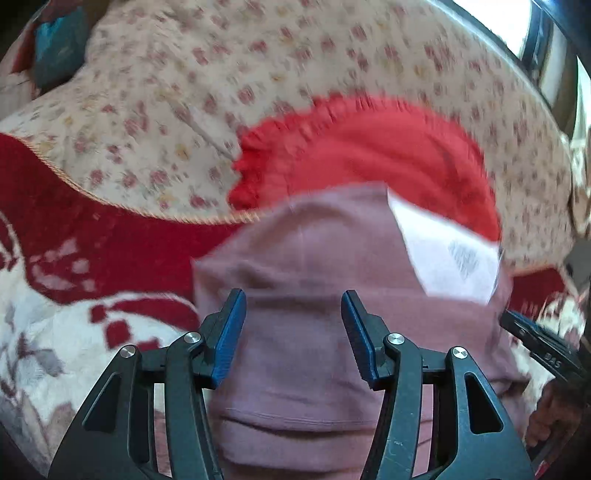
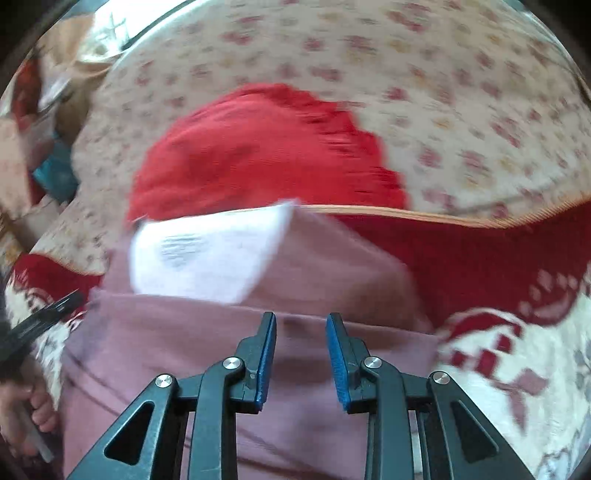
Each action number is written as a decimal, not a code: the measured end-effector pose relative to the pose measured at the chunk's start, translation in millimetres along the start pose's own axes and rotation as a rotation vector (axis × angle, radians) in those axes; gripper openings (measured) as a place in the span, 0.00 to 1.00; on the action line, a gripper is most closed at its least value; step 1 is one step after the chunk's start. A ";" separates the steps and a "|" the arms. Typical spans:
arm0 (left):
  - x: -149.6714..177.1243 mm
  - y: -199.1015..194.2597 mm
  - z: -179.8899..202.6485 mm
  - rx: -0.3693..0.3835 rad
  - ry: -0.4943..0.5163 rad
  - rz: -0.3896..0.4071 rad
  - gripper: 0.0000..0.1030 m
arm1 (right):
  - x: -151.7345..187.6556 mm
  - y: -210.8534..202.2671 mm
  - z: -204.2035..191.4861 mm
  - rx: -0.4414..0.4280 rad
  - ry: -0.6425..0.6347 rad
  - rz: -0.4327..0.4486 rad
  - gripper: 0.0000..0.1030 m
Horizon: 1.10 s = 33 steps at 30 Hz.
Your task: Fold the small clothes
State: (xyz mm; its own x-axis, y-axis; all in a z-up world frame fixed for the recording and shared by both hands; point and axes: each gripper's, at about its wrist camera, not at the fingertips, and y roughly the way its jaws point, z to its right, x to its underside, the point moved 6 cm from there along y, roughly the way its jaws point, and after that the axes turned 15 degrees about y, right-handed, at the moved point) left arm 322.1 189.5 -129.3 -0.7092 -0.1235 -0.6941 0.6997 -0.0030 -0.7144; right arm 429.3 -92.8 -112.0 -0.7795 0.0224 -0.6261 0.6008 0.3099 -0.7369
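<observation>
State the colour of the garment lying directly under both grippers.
The garment is dusty mauve-pink, carrying a white label; the right wrist view shows it best.

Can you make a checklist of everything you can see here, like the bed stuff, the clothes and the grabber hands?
Surface: floral cream quilt over a red and white patterned blanket.
Job's things: mauve garment in front, with a white label showing; red garment lying behind it on the quilt.
Clutter: something teal at the far edge, too blurred to name.
Grippers: left gripper open above the mauve garment; right gripper open, narrower gap, also above it. Neither holds cloth.
Cables: nothing seen.
Surroundings: bright window beyond the bed; pictures are motion-blurred.
</observation>
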 end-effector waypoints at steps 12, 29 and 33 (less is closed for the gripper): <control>21.0 -22.7 3.6 0.110 -0.084 -0.049 0.53 | 13.5 -50.4 31.4 -0.022 0.042 -0.066 0.26; 30.8 -90.2 12.1 0.081 0.101 0.022 0.61 | 90.0 -144.4 54.3 0.009 -0.045 -0.044 0.28; 71.7 -140.0 3.6 0.093 0.158 0.043 0.61 | 148.7 -196.5 62.8 -0.025 -0.007 -0.037 0.28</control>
State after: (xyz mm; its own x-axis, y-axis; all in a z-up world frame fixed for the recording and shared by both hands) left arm 173.6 177.5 -78.6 -0.6780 0.0319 -0.7344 0.7295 -0.0934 -0.6776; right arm 206.5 -210.0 -76.4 -0.7995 0.0044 -0.6006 0.5672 0.3343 -0.7527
